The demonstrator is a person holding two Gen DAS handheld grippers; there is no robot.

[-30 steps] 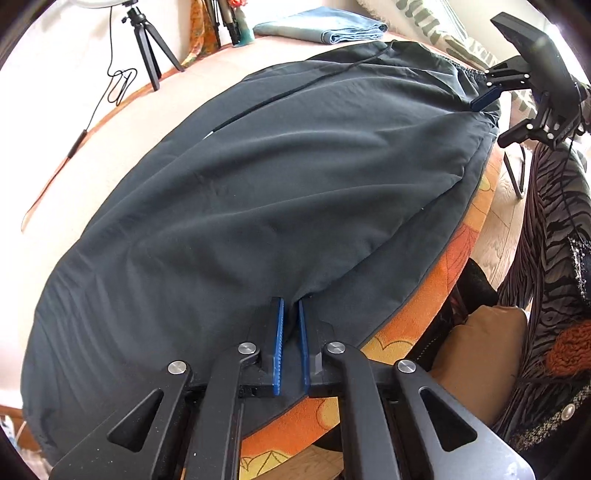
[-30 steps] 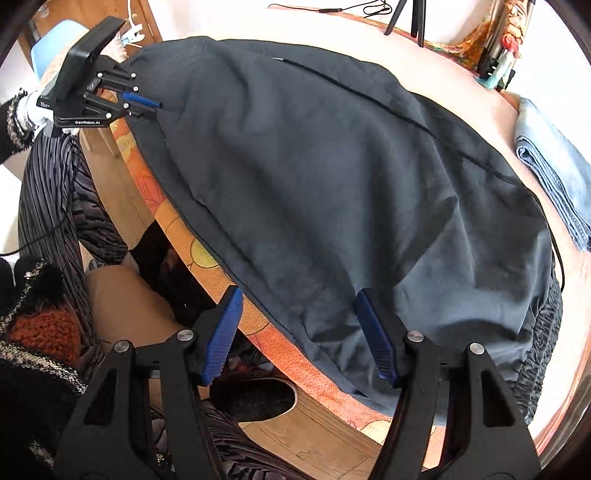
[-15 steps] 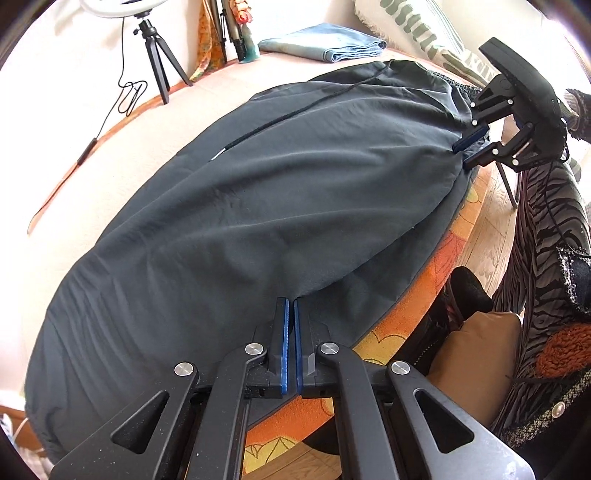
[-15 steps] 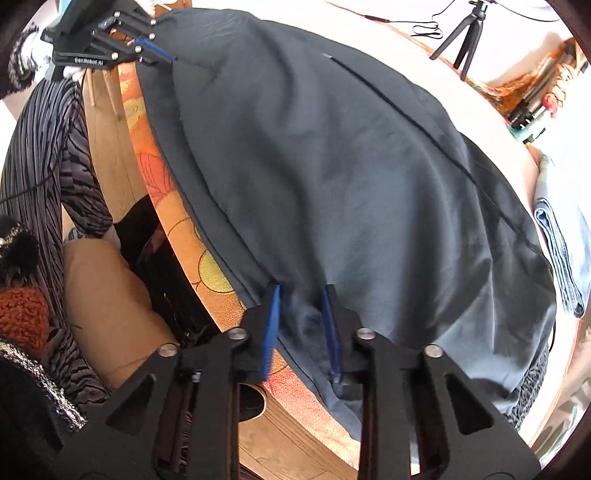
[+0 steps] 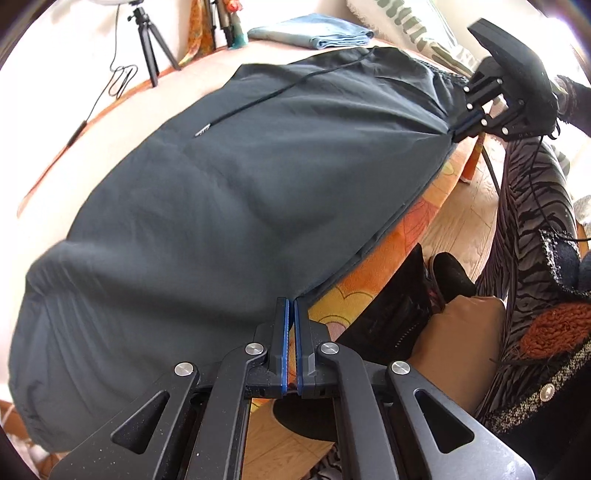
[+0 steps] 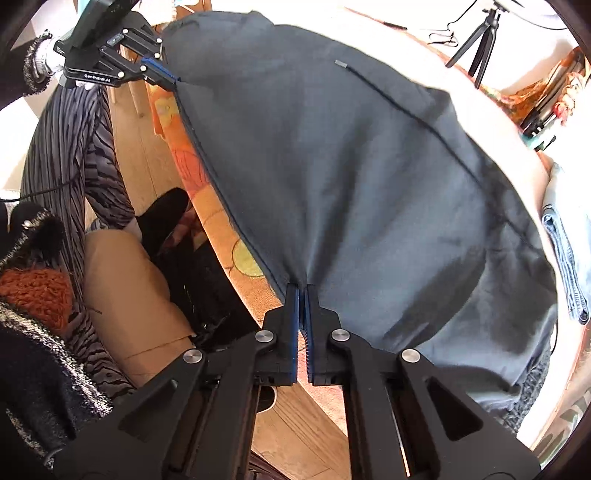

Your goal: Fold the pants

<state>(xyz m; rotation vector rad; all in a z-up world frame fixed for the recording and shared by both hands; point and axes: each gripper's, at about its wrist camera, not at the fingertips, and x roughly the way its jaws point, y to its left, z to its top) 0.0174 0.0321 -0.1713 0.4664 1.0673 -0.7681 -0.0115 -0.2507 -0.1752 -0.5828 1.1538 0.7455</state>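
The dark charcoal fabric pants [image 5: 236, 206] lie spread across the table [image 5: 369, 295] with its orange flowered cloth, their near edge along the table's rim. The left claw [image 5: 290, 306] is clenched on that edge. The right claw [image 6: 301, 291], its jaws having just closed, pinches the same edge farther along, fabric puckered between its blue pads [image 6: 293, 317].

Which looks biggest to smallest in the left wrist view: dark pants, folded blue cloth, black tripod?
1. Dark pants, by far.
2. Folded blue cloth.
3. Black tripod.
The last two look close; both sit far off, so unsure.
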